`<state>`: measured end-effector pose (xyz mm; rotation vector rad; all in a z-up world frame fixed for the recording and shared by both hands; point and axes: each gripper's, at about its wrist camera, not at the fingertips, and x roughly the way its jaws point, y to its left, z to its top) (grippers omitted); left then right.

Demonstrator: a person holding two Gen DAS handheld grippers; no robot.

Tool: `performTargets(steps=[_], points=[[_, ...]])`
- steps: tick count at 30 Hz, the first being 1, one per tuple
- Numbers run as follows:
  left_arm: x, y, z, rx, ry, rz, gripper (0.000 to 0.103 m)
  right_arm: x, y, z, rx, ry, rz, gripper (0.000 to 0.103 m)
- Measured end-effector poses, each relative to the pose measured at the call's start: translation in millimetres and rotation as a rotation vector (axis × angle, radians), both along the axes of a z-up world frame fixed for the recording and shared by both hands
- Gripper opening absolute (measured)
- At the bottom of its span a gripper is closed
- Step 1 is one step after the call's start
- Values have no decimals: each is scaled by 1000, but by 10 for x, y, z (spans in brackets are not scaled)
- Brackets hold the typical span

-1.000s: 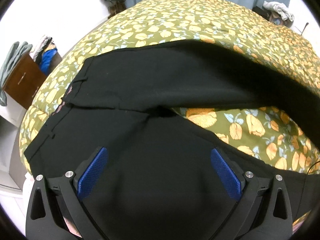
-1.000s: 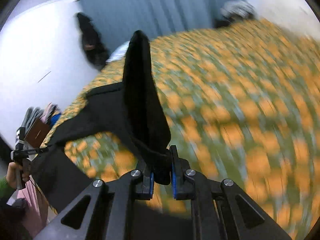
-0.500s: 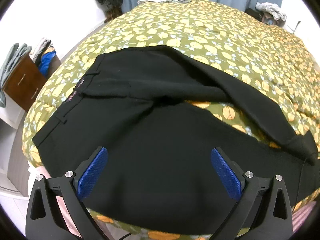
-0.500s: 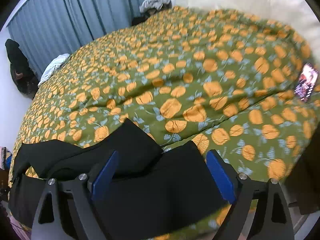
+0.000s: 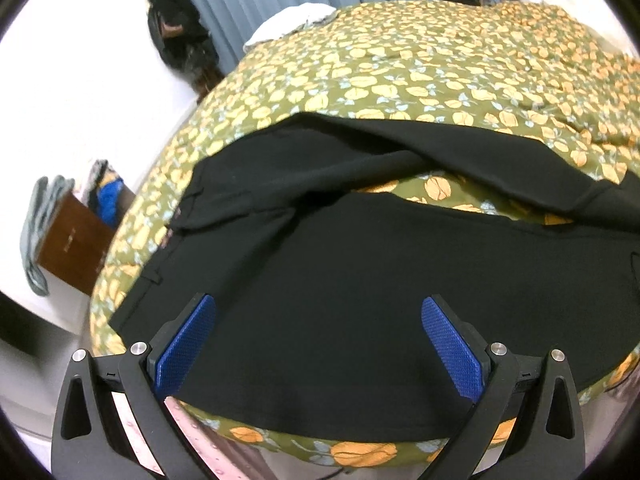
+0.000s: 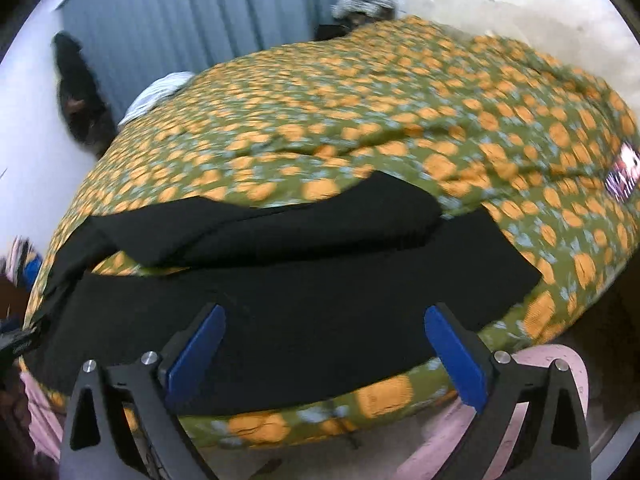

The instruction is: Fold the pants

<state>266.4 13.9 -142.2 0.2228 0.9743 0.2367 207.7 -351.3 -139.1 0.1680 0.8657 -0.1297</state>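
Black pants (image 5: 344,288): one | tools: left (image 5: 318,346), right (image 6: 324,354), both gaping

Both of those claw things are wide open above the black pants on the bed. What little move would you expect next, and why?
Probably the right hand-held gripper moves forward to the far leg's cuff, which lies rumpled and skewed. The pants lie spread on the floral bedspread with a wedge of bedspread showing between the legs, so they are not yet stacked. The left hand-held gripper is open too, holding nothing.

Bare bedspread (image 5: 460,60) beyond pants (image 5: 340,280); cabinet (image 5: 76,240) leftward.
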Motion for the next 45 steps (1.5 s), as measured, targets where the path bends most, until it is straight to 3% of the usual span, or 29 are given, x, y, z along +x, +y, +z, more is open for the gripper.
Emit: performTargets(steps=[5, 13, 17, 21, 25, 28, 30, 32, 34, 37, 38, 39, 41, 43, 45], points=[[-9, 1, -5, 8, 3, 6, 103, 71, 341, 63, -82, -18, 73, 99], [-27, 54, -75, 3, 30, 19, 103, 120, 380, -9, -56, 2, 92, 99], [-29, 118, -102, -30, 50, 32, 103, 215, 223, 4, -22, -18, 136, 99], [-38, 191, -143, -57, 62, 55, 103, 638, -270, 98, 56, -30, 147, 99], [-26, 237, -218, -71, 85, 83, 103, 1538, -883, -208, 302, 220, 31, 99], [-48, 263, -236, -80, 91, 99, 103, 2109, -1198, -701, 498, 408, -112, 99], [-77, 294, -240, -78, 92, 106, 103, 2363, -1293, -949, 558, 484, -197, 88], [-107, 335, -250, -68, 94, 115, 103, 2504, -1317, -1083, 528, 520, -264, 76], [-142, 395, -292, -67, 107, 129, 103, 2603, -1285, -1197, 441, 564, -329, 69], [-168, 454, -369, -72, 130, 143, 103, 2701, -1130, -1312, 288, 620, -327, 61], [-173, 467, -400, -73, 140, 146, 103, 2715, -1083, -1331, 232, 631, -321, 51], [-177, 473, -417, -74, 146, 146, 103, 2706, -1051, -1329, 165, 630, -330, 31], [-189, 482, -420, -71, 146, 145, 103, 2649, -1072, -1284, 184, 582, -342, 15], [-211, 483, -403, -68, 135, 143, 103, 2558, -1115, -1188, 218, 526, -343, 12], [-224, 489, -409, -68, 136, 140, 103, 2411, -1183, -946, 281, 411, -319, 11]])
